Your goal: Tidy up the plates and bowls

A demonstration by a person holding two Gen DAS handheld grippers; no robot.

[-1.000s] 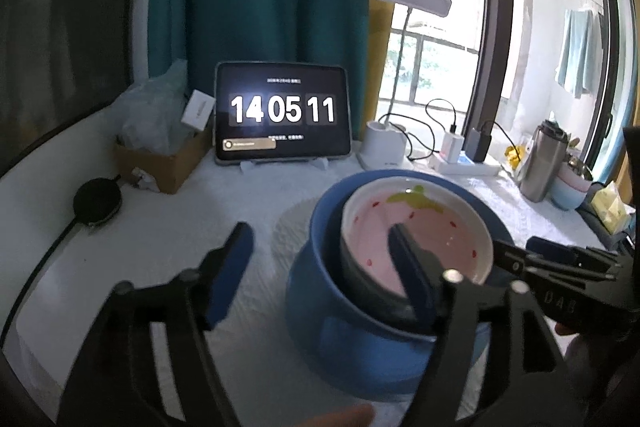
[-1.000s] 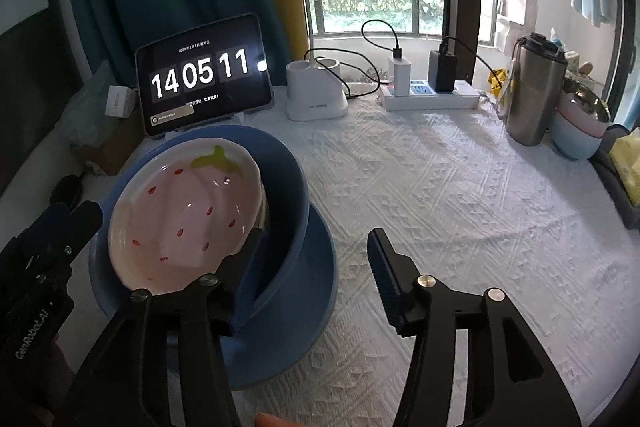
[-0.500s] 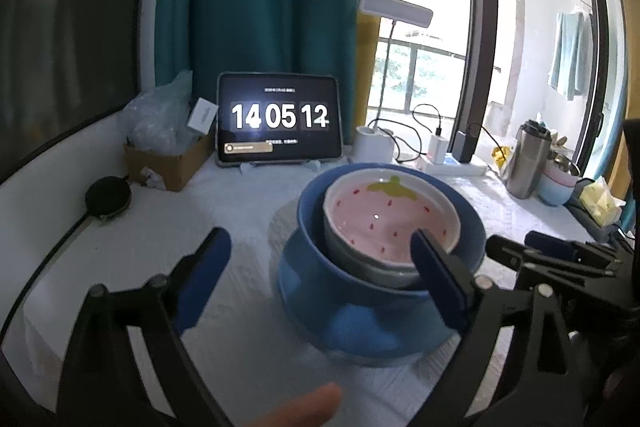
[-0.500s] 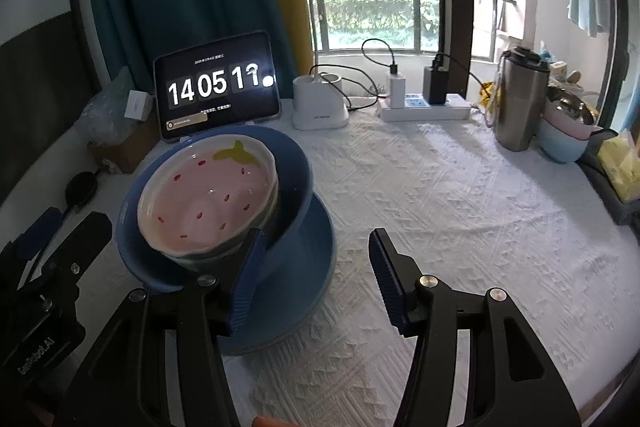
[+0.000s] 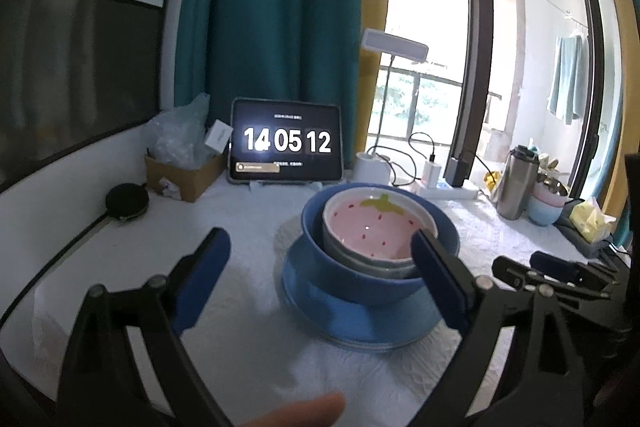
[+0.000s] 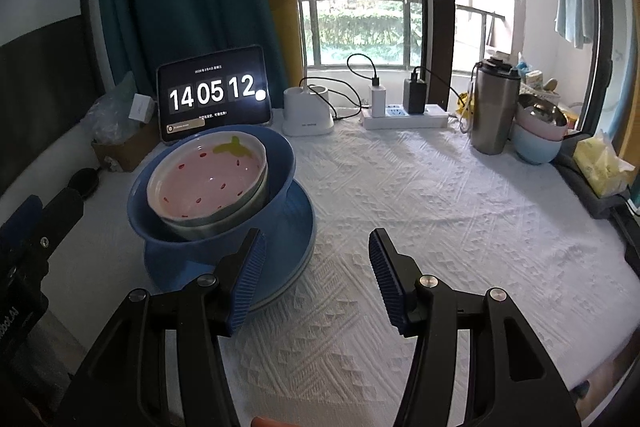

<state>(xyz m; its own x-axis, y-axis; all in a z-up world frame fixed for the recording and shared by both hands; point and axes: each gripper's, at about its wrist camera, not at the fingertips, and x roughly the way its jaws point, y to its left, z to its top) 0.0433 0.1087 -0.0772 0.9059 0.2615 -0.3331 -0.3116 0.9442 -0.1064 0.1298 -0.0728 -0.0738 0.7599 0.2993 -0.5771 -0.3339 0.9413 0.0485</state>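
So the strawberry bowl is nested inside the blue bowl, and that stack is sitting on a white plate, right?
Not quite. The strawberry bowl is nested inside the blue bowl, but the stack sits on a blue plate, not a white one. The right wrist view shows it clearly.

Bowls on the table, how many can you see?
4: a strawberry bowl nested in a blue bowl on the blue plate; a pink bowl stacked in a light blue bowl far right. More may be hidden.
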